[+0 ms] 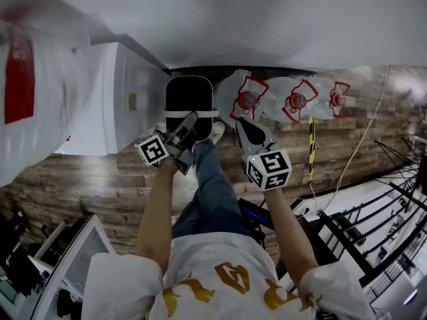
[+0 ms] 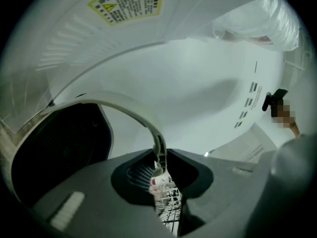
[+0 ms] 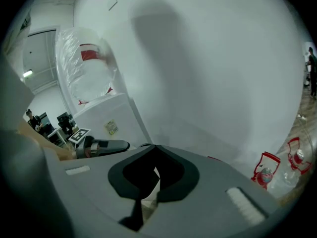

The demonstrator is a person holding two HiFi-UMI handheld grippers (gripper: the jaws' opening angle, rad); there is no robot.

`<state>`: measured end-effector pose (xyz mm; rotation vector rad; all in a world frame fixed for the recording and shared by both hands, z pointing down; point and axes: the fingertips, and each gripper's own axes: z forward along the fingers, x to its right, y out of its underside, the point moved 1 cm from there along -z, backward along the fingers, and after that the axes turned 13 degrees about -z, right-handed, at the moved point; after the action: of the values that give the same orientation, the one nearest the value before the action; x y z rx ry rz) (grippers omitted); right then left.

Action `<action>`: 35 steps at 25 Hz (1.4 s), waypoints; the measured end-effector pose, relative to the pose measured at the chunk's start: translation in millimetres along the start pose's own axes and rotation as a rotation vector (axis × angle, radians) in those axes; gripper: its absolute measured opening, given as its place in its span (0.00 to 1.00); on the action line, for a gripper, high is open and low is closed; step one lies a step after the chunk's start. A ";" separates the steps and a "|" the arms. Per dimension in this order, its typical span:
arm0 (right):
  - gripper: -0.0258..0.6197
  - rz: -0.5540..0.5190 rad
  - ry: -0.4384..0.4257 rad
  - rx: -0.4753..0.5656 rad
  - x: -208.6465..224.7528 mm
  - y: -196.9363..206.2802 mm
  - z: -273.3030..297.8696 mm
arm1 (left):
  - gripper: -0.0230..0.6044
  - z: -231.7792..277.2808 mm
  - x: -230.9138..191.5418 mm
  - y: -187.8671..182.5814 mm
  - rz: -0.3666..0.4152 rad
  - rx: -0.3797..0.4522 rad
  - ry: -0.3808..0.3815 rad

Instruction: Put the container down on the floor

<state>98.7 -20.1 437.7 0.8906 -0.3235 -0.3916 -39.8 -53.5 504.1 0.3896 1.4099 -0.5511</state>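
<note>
No word or number reads clearly in any view. Entries are placed against the container (image 1: 189, 93).

- Left of it: yellow warning label (image 2: 126, 3) on the white cabinet (image 1: 127, 79). It has a triangle sign and lines of print, all too small to read (sharpest in the left gripper view, above the container).
- Just below it: a black-and-white square marker (image 1: 153, 149) on the left gripper (image 1: 189, 124), and a second marker (image 1: 268, 169) on the right gripper (image 1: 244, 127). Both are patterns only, no characters.
- Right of it: red graphics on clear bags (image 1: 248, 99), with no text made out.
- Far left of it: red panel (image 1: 19, 75) on a plastic bag, blurred.
- Well below it: yellow print (image 1: 230, 277) on a white shirt, illegible.
</note>
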 end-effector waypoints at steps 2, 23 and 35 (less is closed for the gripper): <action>0.08 -0.013 -0.018 -0.012 2.2 5.8 7.8 | 0.15 2.5 -16.2 -1.8 -0.021 0.010 -0.021; 0.08 0.011 -0.091 -0.088 -27.3 102.9 74.7 | 0.16 11.3 -172.9 -10.5 0.000 -0.032 -0.194; 0.08 0.021 -0.085 -0.098 -33.8 143.3 130.8 | 0.17 31.4 -239.0 -26.3 0.004 -0.082 -0.186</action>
<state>40.7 -12.9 625.8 0.7749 -0.3887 -0.4231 -45.9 -61.8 746.4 0.2680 1.2479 -0.5116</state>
